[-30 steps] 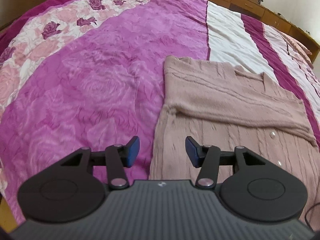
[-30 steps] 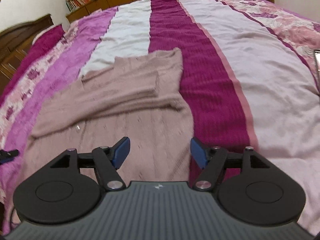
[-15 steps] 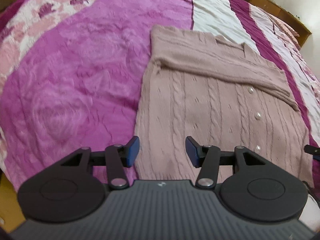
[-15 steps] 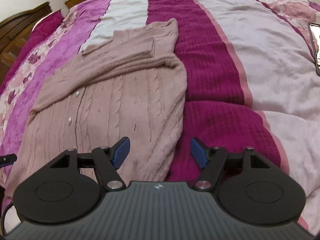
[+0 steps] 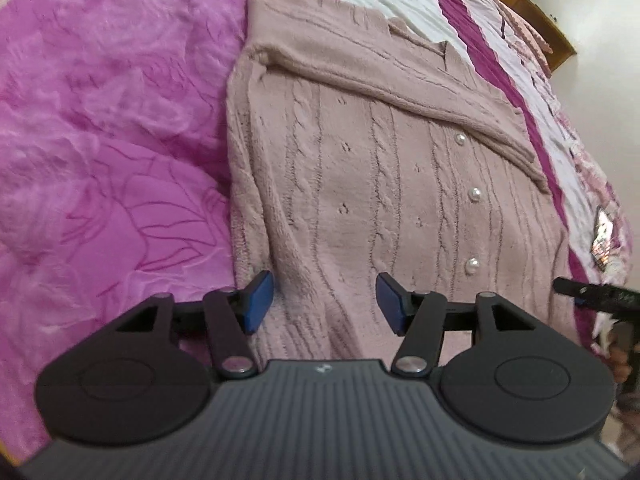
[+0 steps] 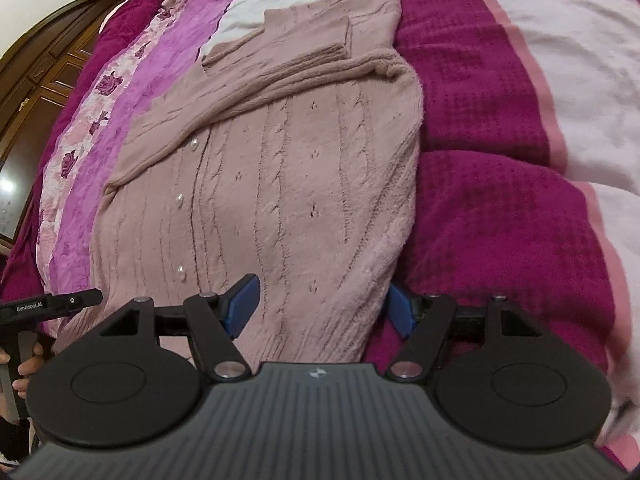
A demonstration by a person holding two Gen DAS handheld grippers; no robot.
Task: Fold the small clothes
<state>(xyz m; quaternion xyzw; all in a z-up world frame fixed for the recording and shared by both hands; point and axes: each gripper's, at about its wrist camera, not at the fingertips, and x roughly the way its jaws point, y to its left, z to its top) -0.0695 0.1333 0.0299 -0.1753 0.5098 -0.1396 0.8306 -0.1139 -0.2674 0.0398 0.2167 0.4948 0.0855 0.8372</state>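
Note:
A dusty-pink cable-knit cardigan (image 5: 360, 184) with pearl buttons lies flat on the bed, both sleeves folded across its chest. My left gripper (image 5: 325, 302) hovers over the hem's left corner. Its jaws are opening, with knit under the gap and the blue pads (image 5: 260, 300) not pressing on it. In the right wrist view the same cardigan (image 6: 280, 184) fills the middle. My right gripper (image 6: 322, 308) is open over the hem's right corner, straddling the side edge. Each gripper shows at the edge of the other's view: the right (image 5: 592, 292), the left (image 6: 52, 304).
The bedspread (image 5: 100, 160) is magenta plush on the left, with white and dark crimson stripes (image 6: 500, 220) on the right. A small shiny flat object (image 5: 602, 240) lies right of the cardigan. A wooden wardrobe (image 6: 40, 64) and a wooden cabinet (image 5: 532, 12) border the bed. A hand (image 6: 28, 364) holds the left gripper.
Both grippers have tipped downward and come closer to the cardigan's hem, which now lies under their fingers. The left jaws stand slightly wider than before.

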